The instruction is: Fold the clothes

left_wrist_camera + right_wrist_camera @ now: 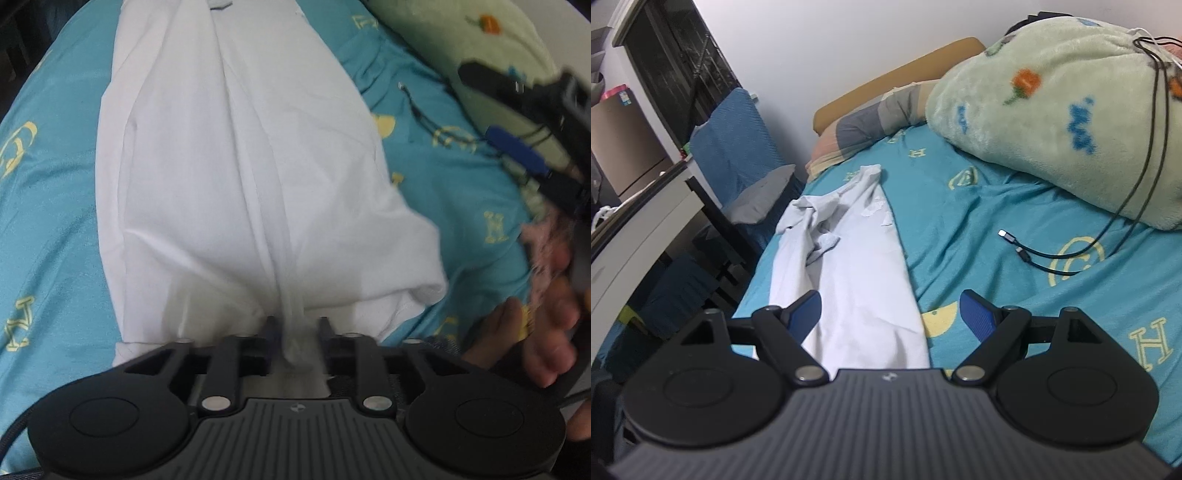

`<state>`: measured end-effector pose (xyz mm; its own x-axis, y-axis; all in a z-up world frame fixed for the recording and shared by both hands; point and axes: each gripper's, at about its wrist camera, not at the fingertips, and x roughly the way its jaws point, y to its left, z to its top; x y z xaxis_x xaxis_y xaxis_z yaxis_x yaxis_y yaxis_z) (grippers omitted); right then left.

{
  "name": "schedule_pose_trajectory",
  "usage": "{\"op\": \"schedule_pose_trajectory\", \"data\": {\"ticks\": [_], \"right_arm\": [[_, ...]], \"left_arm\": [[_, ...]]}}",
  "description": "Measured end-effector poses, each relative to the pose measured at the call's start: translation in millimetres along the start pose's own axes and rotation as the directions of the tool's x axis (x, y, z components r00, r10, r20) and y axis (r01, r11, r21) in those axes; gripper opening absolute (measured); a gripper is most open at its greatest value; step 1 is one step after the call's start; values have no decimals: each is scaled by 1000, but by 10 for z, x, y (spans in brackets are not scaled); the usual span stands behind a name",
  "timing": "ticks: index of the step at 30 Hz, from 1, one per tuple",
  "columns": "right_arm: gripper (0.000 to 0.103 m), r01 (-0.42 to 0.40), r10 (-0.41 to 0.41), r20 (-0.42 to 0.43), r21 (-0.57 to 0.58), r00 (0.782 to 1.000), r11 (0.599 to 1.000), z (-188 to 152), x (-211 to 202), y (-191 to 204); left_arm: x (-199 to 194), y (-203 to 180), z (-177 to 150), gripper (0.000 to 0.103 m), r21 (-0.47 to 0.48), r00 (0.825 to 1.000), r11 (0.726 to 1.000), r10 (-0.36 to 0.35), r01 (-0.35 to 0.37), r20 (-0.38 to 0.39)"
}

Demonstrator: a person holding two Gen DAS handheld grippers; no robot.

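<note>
L-wrist: I see left gripper pinching hem ridge of white garment, blurred right gripper alongside | R-wrist only: right gripper spread wide, holding nothing; cables; green blanket | garment: lengthwise on teal bed, creased, far end rumpled

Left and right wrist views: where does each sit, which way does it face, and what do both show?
Left wrist: low over the bed, looking along the white garment; left gripper has a bunched fold between its fingers, right gripper and a blurred hand show at the right edge.
Right wrist: above the garment's near end, facing the headboard and green blanket; right gripper open.
Shared: the garment, teal sheet, blanket and cables.
</note>
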<state>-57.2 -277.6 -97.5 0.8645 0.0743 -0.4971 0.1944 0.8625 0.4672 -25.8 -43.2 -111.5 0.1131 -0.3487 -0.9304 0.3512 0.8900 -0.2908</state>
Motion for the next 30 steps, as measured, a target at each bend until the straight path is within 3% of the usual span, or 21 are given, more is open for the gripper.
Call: {"op": "schedule_pose_trajectory", "data": {"ticks": [2, 4, 6, 10, 12, 14, 15, 16, 19, 22, 24, 28, 29, 30], "right_arm": [[83, -15, 15, 15, -3, 1000, 1000, 7, -15, 26], [84, -33, 33, 22, -9, 999, 999, 34, 2, 61], [84, -53, 54, 18, -21, 998, 998, 81, 59, 106], [80, -88, 87, -16, -88, 996, 992, 303, 358, 307], [79, -105, 103, -27, -133, 994, 986, 446, 615, 444], [75, -124, 118, -41, -184, 992, 975, 590, 916, 594], [71, -131, 123, -52, -211, 991, 969, 660, 1108, 679], [67, -133, 121, -66, -230, 990, 964, 723, 1328, 755], [67, -121, 97, -110, -243, 989, 962, 866, 2063, 909], [54, -88, 62, -152, -173, 987, 981, 959, 2811, 943], [53, -79, 58, -156, -137, 986, 987, 995, 3212, 980], [53, -132, 117, -158, -85, 980, 988, 979, 3735, 1099], [50, -141, 124, -163, -93, 979, 986, 966, 3810, 1144], [40, -142, 125, -156, -103, 980, 985, 973, 3832, 1187]], "left_arm": [[-153, 43, 97, 70, -19, 997, 1000, 2, 0, 77], [-297, 95, 211, 80, -28, 987, 1000, 6, -2, 158], [-397, 156, 337, 82, -34, 971, 999, 15, -7, 238], [-438, 333, 546, 82, -52, 915, 996, 87, -72, 394], [-392, 427, 582, 82, -48, 876, 989, 144, -137, 461], [-307, 528, 612, 82, -46, 842, 981, 186, -189, 506], [-264, 596, 637, 82, -59, 835, 977, 206, -205, 510], [-226, 674, 671, 82, -72, 834, 976, 215, -208, 508], [-125, 921, 784, 82, -124, 837, 980, 196, -153, 511], [-37, 1193, 879, 82, -189, 835, 978, 179, -91, 521], [21, 1347, 913, 82, -216, 835, 975, 165, -57, 525], [118, 1585, 952, 82, -255, 831, 967, 126, 20, 543], [137, 1623, 955, 82, -267, 830, 963, 123, 32, 544], [153, 1655, 952, 82, -278, 829, 959, 118, 47, 546]]}}
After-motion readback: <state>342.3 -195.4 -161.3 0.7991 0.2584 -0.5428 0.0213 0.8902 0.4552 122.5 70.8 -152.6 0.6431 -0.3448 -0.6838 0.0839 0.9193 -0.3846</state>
